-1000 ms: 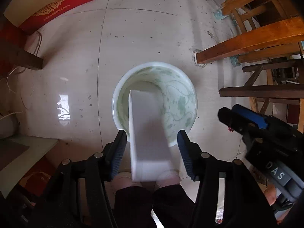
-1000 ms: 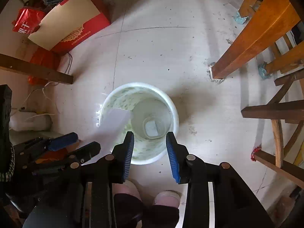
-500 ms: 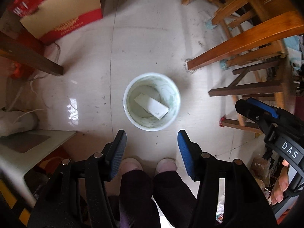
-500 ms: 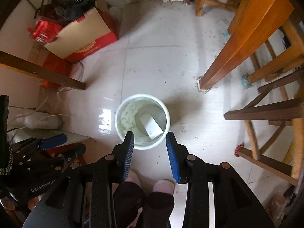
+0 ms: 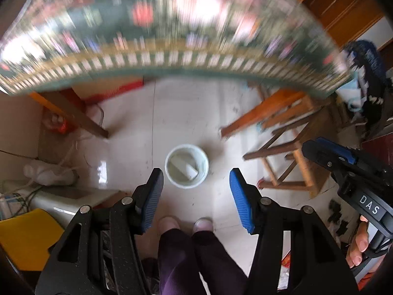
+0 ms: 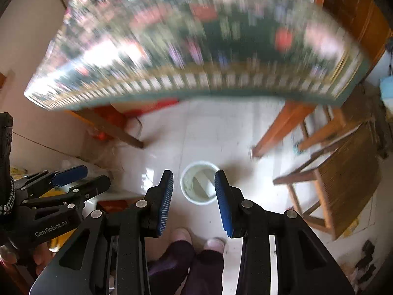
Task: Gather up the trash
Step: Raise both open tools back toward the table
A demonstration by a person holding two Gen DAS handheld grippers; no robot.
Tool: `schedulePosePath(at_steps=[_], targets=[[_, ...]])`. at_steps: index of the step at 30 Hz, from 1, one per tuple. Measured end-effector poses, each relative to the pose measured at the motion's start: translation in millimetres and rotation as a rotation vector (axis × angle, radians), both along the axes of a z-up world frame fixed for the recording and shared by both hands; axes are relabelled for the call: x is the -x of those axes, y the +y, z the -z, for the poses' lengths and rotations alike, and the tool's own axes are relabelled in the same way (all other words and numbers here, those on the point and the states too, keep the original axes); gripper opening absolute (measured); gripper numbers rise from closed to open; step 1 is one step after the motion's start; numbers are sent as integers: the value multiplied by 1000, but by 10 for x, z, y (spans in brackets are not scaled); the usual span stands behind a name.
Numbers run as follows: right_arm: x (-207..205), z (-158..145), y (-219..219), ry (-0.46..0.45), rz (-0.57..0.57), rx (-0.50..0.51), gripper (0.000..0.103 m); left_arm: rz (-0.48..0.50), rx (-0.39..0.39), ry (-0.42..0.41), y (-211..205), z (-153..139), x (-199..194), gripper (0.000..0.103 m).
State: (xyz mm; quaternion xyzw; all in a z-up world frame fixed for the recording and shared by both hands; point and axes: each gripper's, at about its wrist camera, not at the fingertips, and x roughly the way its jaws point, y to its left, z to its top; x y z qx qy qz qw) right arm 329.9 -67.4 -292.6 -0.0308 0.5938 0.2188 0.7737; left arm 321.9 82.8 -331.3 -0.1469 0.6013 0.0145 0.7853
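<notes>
A white bin with a green pattern (image 5: 187,166) stands on the tiled floor far below, with a white box (image 5: 184,168) lying inside it. It also shows in the right wrist view (image 6: 200,183), with the box (image 6: 203,182) inside. My left gripper (image 5: 195,178) is open and empty, high above the bin. My right gripper (image 6: 194,180) is open and empty, also high above it; it shows at the right of the left wrist view (image 5: 329,154).
A table with a blurred patterned cloth (image 5: 172,56) fills the top of both views (image 6: 196,61). Wooden chairs (image 6: 343,172) stand to the right. A yellow thing (image 5: 27,238) and a white appliance (image 5: 63,199) lie at the left. The person's feet (image 5: 186,223) are below.
The white box left my left gripper and dropped into the bin. Both grippers rose well above the floor, so the bin looks smaller and the tabletop came into view.
</notes>
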Motion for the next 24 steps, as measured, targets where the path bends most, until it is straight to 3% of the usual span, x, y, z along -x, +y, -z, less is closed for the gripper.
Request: schedulePosePath(at_steps=[8, 14, 18, 20, 23, 24], targets=[[135, -1287, 97, -201, 29, -66, 32, -1, -37, -210, 201, -1307, 120, 55], [219, -1994, 133, -338, 73, -107, 34, 33, -74, -382, 344, -2133, 261, 55], [358, -2410, 128, -430, 100, -129, 44, 52, -77, -478, 422, -2525, 391, 55], [417, -2561, 146, -481, 111, -130, 49, 52, -76, -516, 476, -2650, 437, 62], [472, -2715, 161, -535, 127, -121, 68, 46, -78, -558, 557, -2791, 474, 73], [476, -2748, 167, -553, 132, -118, 71, 45, -80, -566, 580, -2820, 473, 78]])
